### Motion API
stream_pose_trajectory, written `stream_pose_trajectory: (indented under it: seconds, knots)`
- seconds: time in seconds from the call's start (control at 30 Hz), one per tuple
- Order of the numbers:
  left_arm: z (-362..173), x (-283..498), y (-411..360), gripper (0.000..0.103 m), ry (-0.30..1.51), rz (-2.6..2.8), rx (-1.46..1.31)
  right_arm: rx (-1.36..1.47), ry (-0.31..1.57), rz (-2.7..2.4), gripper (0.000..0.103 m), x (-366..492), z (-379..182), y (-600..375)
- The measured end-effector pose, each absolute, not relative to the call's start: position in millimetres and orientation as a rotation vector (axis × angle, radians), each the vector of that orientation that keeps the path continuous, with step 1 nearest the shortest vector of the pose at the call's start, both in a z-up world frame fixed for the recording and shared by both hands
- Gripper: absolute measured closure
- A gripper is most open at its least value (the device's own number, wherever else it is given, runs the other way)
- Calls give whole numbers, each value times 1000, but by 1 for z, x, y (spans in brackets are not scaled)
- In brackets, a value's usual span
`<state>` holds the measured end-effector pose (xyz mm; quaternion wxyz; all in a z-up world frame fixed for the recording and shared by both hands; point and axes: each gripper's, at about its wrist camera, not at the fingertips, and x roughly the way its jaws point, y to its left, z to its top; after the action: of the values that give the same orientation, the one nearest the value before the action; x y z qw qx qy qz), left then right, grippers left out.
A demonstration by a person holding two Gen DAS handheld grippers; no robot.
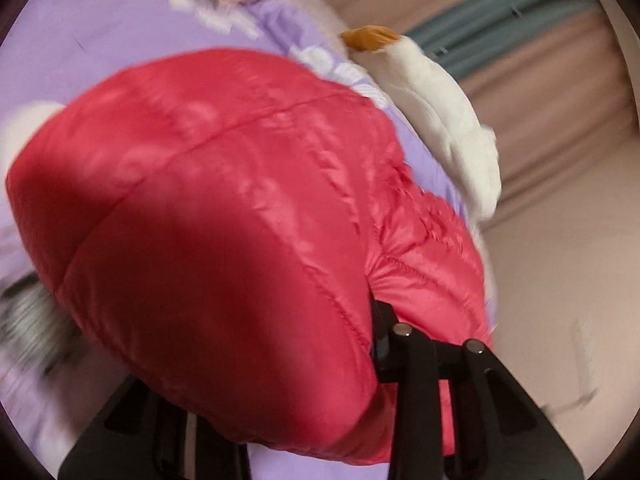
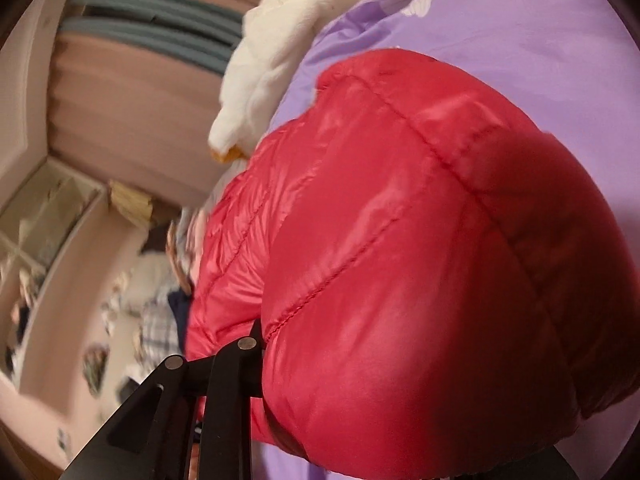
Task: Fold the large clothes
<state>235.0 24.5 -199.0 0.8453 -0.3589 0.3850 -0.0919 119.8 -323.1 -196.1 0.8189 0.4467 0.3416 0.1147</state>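
A puffy red quilted jacket (image 1: 224, 216) fills the middle of the left wrist view and hangs above a purple bedsheet (image 1: 80, 24). My left gripper (image 1: 384, 328) is shut on the red jacket; the fabric bulges over its left finger and hides it. In the right wrist view the same red jacket (image 2: 420, 272) covers the centre and right. My right gripper (image 2: 256, 340) is shut on the jacket's edge, and the fabric hides its right finger. Both views are motion-blurred.
A white plush goose (image 1: 440, 120) with an orange beak lies on the purple sheet (image 2: 520, 40) beside the jacket; it also shows in the right wrist view (image 2: 272, 68). Beige curtains (image 1: 540, 100) hang behind. A shelf (image 2: 44, 220) and scattered clothes (image 2: 156, 312) lie at left.
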Motion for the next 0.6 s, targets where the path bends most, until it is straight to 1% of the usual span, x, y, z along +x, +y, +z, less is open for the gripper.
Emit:
stream_pose_trajectory:
  seconds: [0.13,0.2,0.27,0.3,0.33,0.37,0.43,0.5,0.53,0.57,0.6]
  knots:
    - [-191,180,18,68,830,-236,-648,950,744,229,77,64,-198,-331]
    - [-193,165,16,65,831,-253,-628,955,757,211,76,46,-201,-330]
    - [-199,154,19,53,816,-265,-628,896,757,184,74,45,-200,-326]
    - [-206,151,22,49,814,-266,-623,855,768,172,73,48,-200,-324]
    - [-208,153,23,40,813,-259,-609,852,779,160,73,49,-200,-323]
    - [-209,152,23,36,811,-248,-568,863,788,146,71,49,-200,-324]
    - [-205,154,23,34,807,-249,-538,851,802,121,68,51,-198,-324]
    - [-204,150,27,29,810,-245,-541,802,800,114,65,52,-197,-323]
    - [-205,149,29,24,816,-239,-548,795,800,115,63,52,-197,-324]
    - [-206,152,31,22,825,-232,-556,801,802,113,62,51,-197,-325]
    - [-207,152,33,21,831,-234,-569,816,810,109,60,49,-197,-328]
